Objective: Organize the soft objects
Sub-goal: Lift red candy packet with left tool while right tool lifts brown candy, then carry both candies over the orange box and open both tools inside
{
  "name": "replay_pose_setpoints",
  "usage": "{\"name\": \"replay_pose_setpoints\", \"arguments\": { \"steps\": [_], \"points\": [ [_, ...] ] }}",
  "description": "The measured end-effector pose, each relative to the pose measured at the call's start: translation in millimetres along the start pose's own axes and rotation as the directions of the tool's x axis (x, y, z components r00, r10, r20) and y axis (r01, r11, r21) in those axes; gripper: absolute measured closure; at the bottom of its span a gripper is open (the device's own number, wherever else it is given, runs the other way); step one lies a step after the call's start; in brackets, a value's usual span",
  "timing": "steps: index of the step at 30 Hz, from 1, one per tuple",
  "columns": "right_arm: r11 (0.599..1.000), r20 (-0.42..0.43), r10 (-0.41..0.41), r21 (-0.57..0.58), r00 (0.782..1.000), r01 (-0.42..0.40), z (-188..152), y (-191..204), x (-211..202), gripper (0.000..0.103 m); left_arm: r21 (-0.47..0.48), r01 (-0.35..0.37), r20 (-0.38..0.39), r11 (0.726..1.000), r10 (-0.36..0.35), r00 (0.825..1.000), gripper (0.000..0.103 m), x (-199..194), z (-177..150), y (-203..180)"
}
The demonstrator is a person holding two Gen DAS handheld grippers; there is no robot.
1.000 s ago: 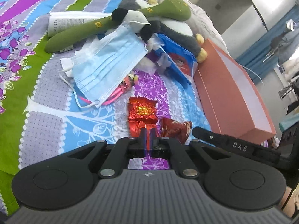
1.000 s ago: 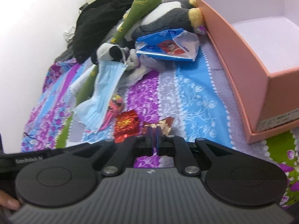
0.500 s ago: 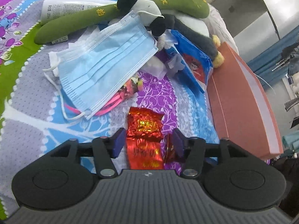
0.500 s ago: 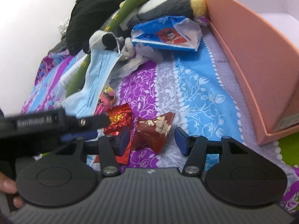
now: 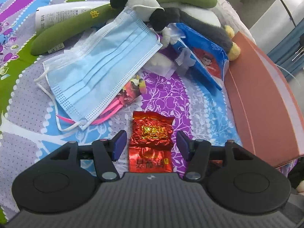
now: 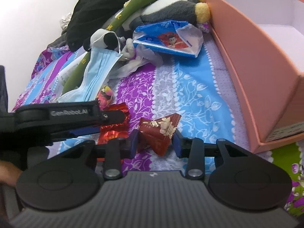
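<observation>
Straddling two candy packets near the pink box (image 6: 252,72) — left tongs (image 5: 150,145) spread around the crinkled red one (image 5: 152,131), right tongs (image 6: 154,143) just narrowing on the darker one (image 6: 161,131), not yet pinching; next, squeeze and lift.

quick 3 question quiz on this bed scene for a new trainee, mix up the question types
1. True or false: the left gripper is clamped shut on the red foil packet.
2. Multiple choice: what lies between the right gripper's pads? A) the blue face mask B) a dark red candy wrapper C) the tissue pack
3. Fill in: the open salmon-pink ___ sits at the right of the bedspread.

Key
1. False: its jaws stand apart on either side of the packet, having just opened.
2. B; the jaws have just been closing around it.
3. box
</observation>
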State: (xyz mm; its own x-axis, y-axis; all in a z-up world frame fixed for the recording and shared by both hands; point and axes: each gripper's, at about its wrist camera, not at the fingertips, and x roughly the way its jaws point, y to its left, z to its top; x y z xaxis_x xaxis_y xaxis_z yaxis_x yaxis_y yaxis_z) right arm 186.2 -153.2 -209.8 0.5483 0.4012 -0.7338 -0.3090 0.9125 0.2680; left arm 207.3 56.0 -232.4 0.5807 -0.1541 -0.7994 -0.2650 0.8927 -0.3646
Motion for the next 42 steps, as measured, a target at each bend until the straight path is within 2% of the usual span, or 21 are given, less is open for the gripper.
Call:
{"name": "replay_pose_setpoints", "arguments": {
  "steps": [5, 15, 21, 27, 33, 42],
  "points": [
    [1.0, -0.001, -0.019, -0.008, 1.0, 0.019, -3, -3, -2, 0.062, 0.015, -0.015, 0.008, 1.0, 0.015, 1.0, 0.045, 7, -2, -3],
    [0.999, 0.019, -0.03, -0.034, 0.999, 0.031, -2, -1, -16, 0.062, 0.044, 0.005, 0.021, 0.999, -0.006, 1.0, 0.046, -7, -7, -7],
    [0.998, 0.053, -0.029, -0.051, 0.998, 0.032, 2, 3, -37, 0.062, 0.051, 0.041, 0.039, 0.998, -0.043, 0.998, 0.046, -42, -1, -12],
    [0.998, 0.128, 0.002, -0.06, 0.992, 0.006, 19, 12, -72, 0.062, 0.105, 0.093, 0.105, 0.99, -0.104, 0.989, 0.046, -95, 14, -32],
    [0.997, 0.214, 0.019, -0.073, 0.977, -0.003, 45, 21, -107, 0.062, 0.125, 0.154, 0.121, 0.98, -0.169, 0.978, 0.046, -132, 36, -54],
    [0.995, 0.37, -0.037, -0.068, 0.928, 0.066, 93, 11, -160, 0.062, 0.226, 0.232, 0.164, 0.946, -0.272, 0.948, 0.045, -164, 70, -108]
  ]
}}
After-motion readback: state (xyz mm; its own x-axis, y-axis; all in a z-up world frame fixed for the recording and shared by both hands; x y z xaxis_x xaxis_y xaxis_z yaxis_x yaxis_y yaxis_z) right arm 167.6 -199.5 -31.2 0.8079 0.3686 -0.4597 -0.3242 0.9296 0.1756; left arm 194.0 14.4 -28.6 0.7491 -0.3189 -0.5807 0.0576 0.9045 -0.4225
